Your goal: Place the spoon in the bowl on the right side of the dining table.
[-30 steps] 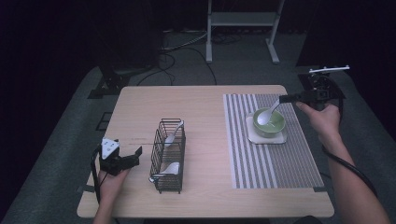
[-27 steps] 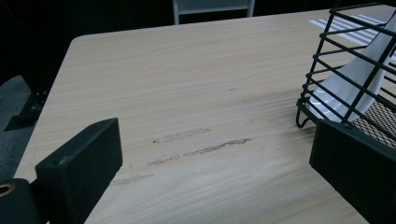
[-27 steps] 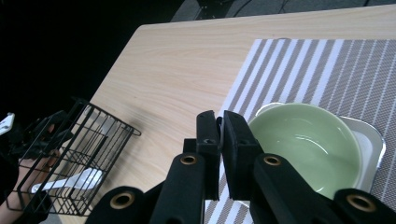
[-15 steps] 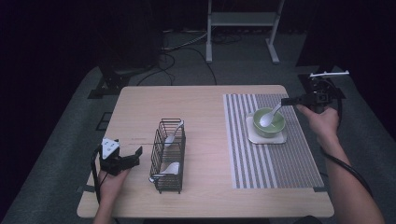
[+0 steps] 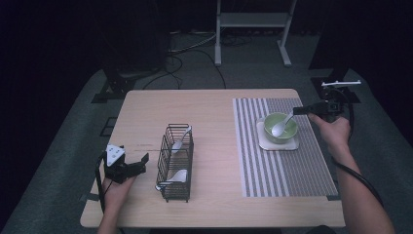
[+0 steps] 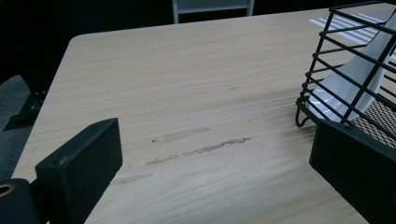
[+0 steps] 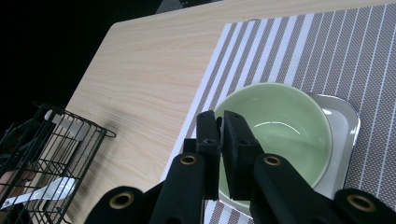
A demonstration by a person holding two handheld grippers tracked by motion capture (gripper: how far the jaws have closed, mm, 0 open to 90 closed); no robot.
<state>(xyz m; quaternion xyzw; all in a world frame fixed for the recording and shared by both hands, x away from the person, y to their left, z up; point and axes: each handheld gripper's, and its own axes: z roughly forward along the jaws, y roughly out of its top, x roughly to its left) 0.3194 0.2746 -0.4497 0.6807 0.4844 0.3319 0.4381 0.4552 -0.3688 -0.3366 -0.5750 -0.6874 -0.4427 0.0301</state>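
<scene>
High view, right gripper [image 5: 303, 110] apparently clamped on white spoon [image 5: 281, 126] in green bowl [image 5: 281, 128], left gripper [image 5: 138, 165] open

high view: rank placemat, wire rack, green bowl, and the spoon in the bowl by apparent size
1. Striped placemat
2. Wire rack
3. Green bowl
4. Spoon, held by the right gripper; bowl and spoon look close in length, so that order is less sure.
</scene>
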